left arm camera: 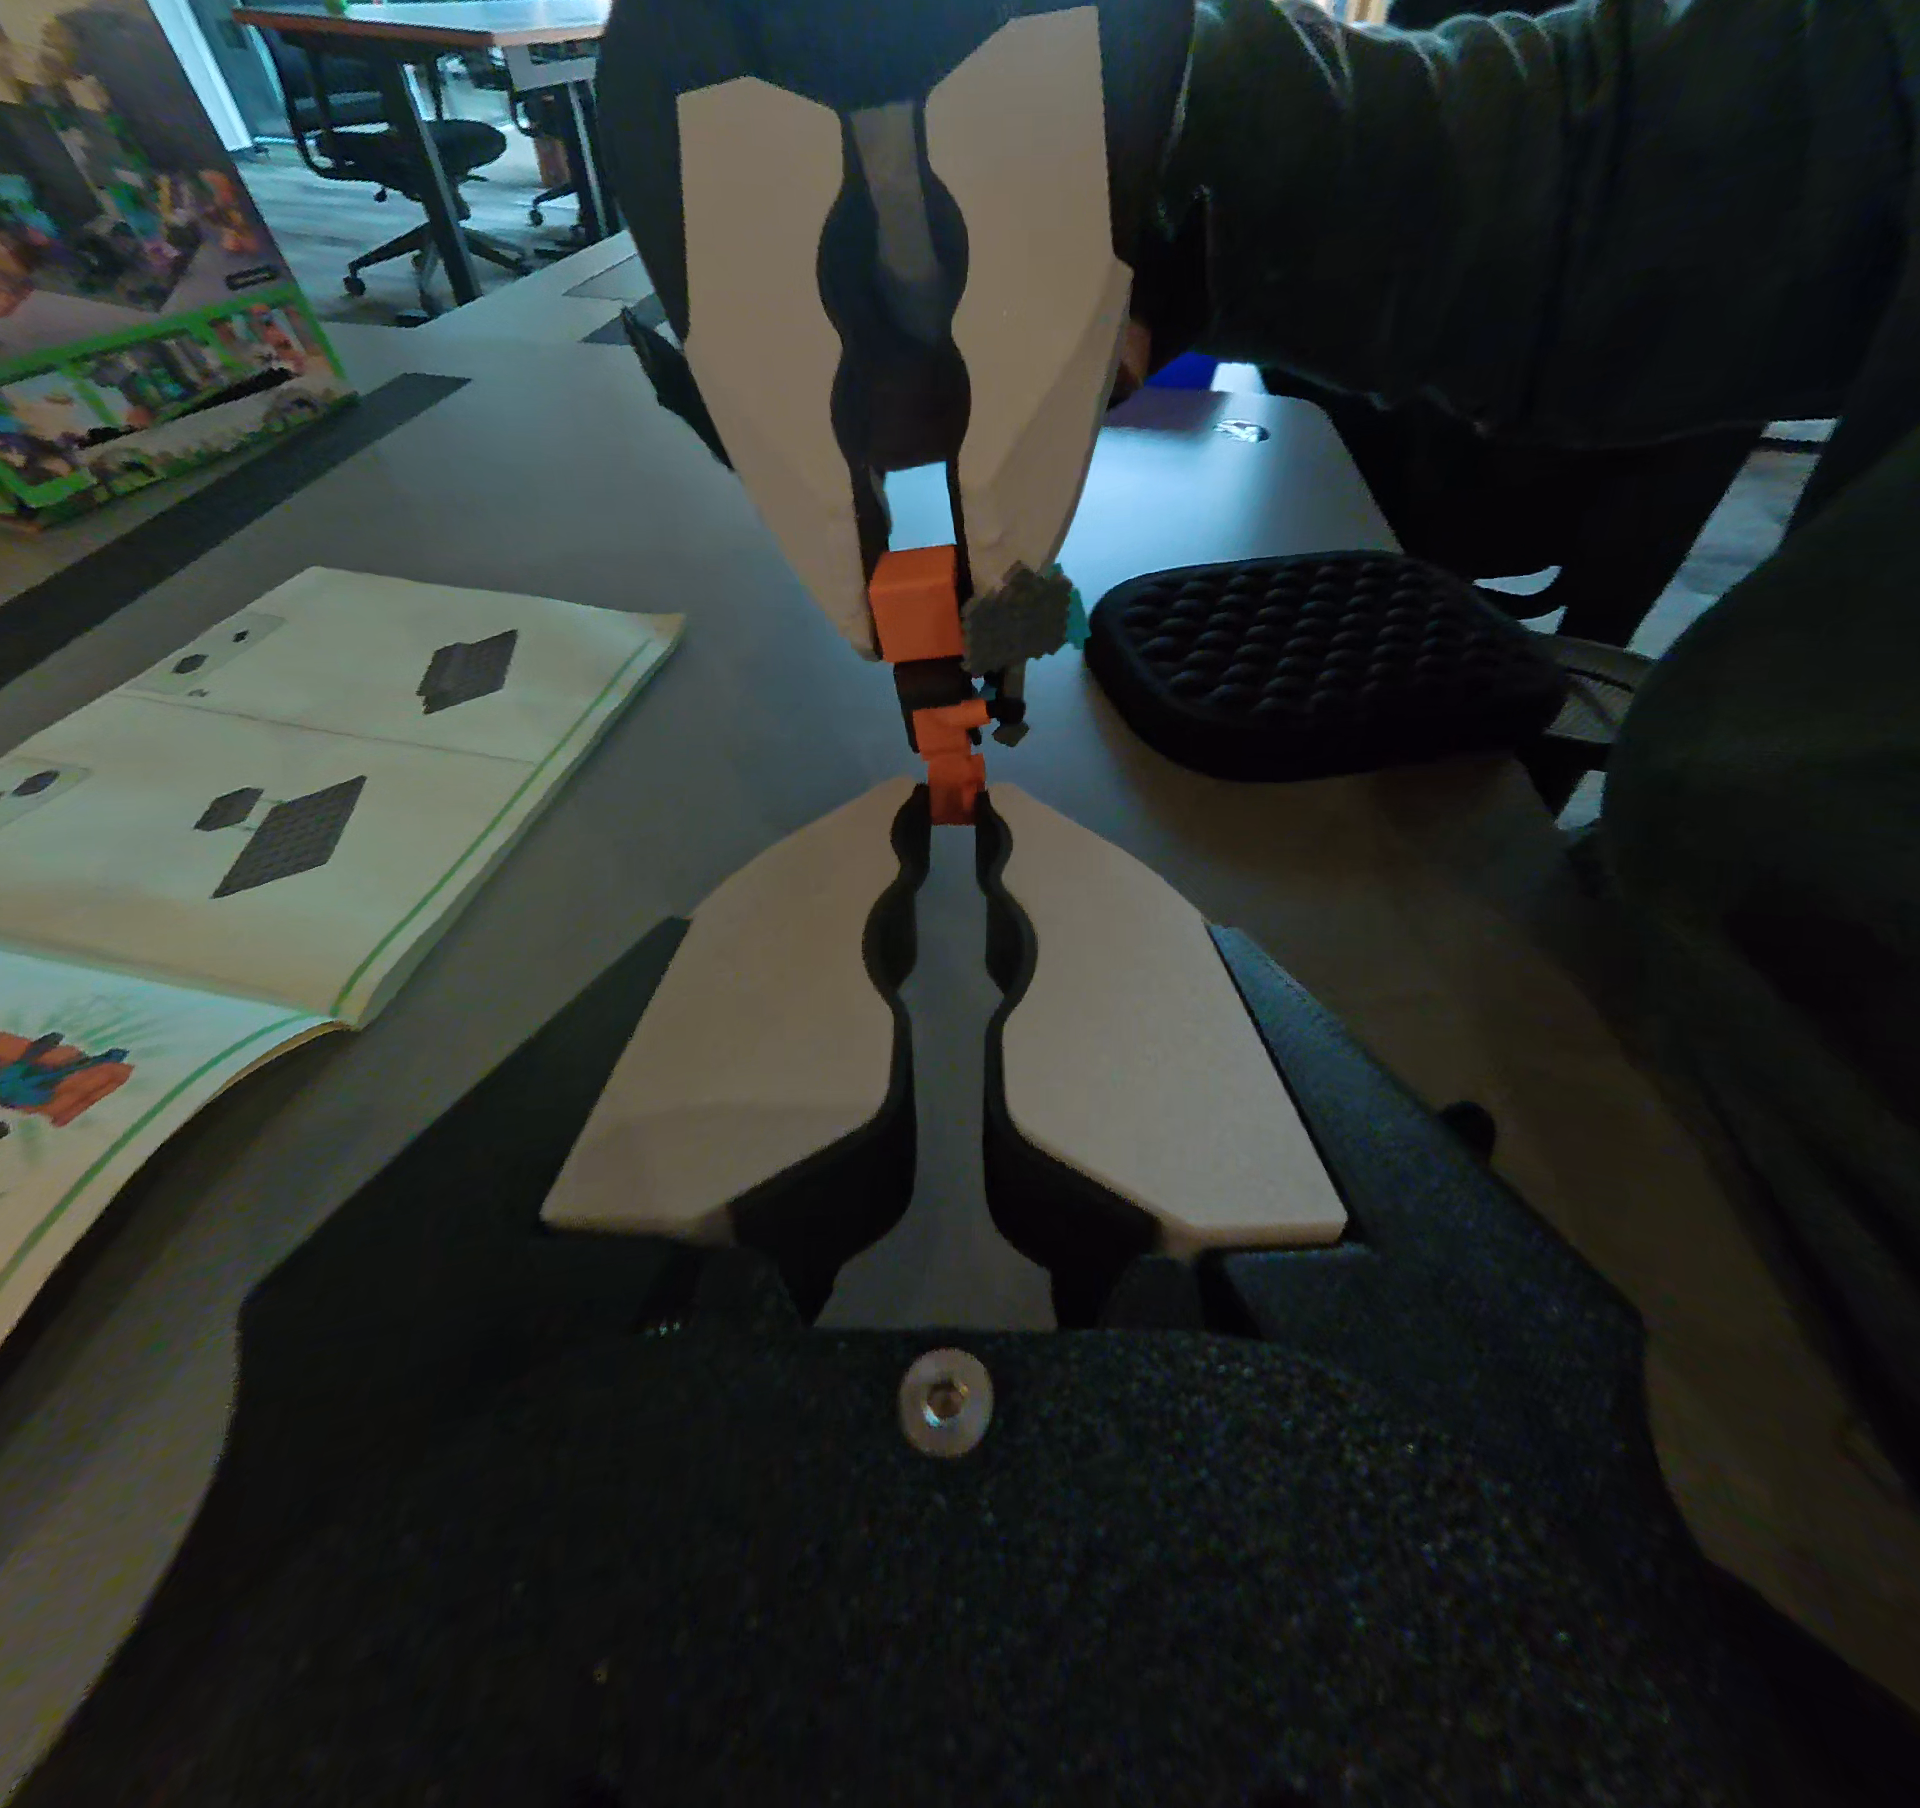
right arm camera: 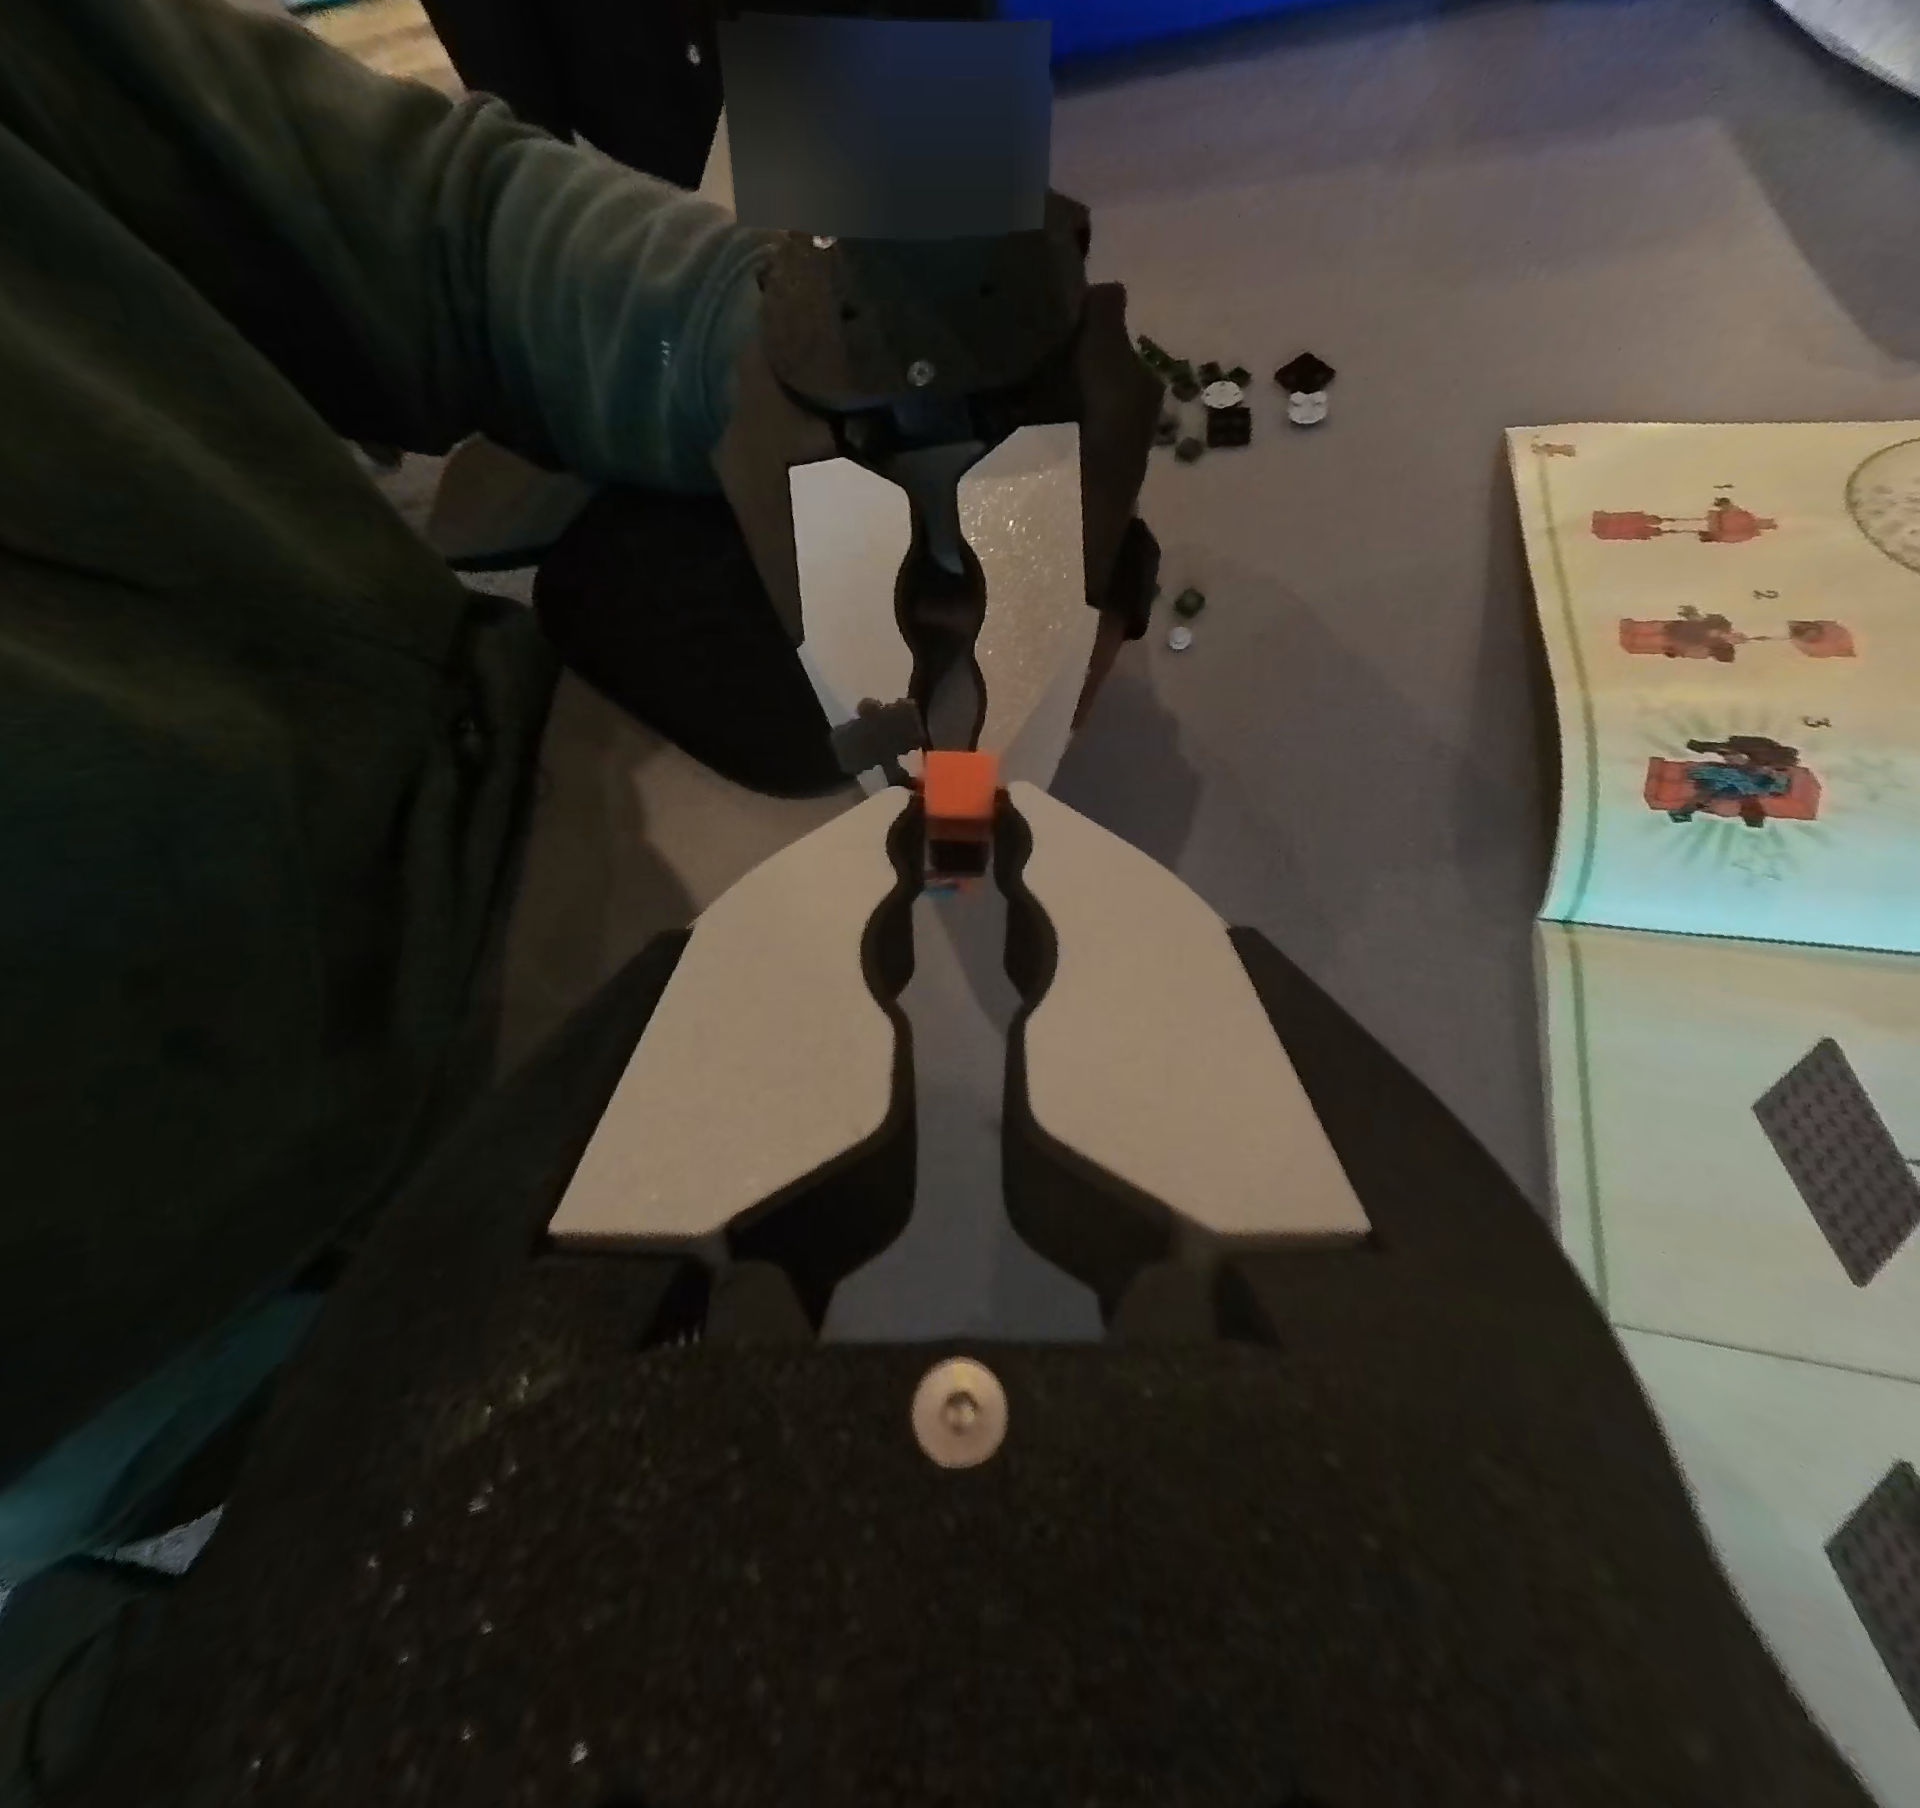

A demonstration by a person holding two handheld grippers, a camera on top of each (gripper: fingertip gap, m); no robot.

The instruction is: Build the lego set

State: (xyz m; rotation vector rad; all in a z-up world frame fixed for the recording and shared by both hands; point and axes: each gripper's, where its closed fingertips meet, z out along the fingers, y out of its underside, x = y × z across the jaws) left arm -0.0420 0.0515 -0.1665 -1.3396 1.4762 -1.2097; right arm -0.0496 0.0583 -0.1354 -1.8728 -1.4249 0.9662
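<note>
Both my tongs meet tip to tip over the worktop [left arm camera: 1299, 927] — left tongs [left arm camera: 951, 808] pinch the orange figure [left arm camera: 940, 678] by its legs, right tongs [right arm camera: 956, 823] clamp its head. Open instruction booklet [left arm camera: 312, 792] lies at nine o'clock; loose pieces [right arm camera: 1216, 408] sit at one o'clock.

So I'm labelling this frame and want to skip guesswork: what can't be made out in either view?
- Orange figure: its feet, left wrist view, sit between the left gripper tips; its head is pinched in the right gripper.
- Same figure, right wrist view: body and legs hidden behind the head.
- Loose pieces, right wrist view: too small and dark to identify.
- Instruction booklet: cut off by the right edge.
</note>
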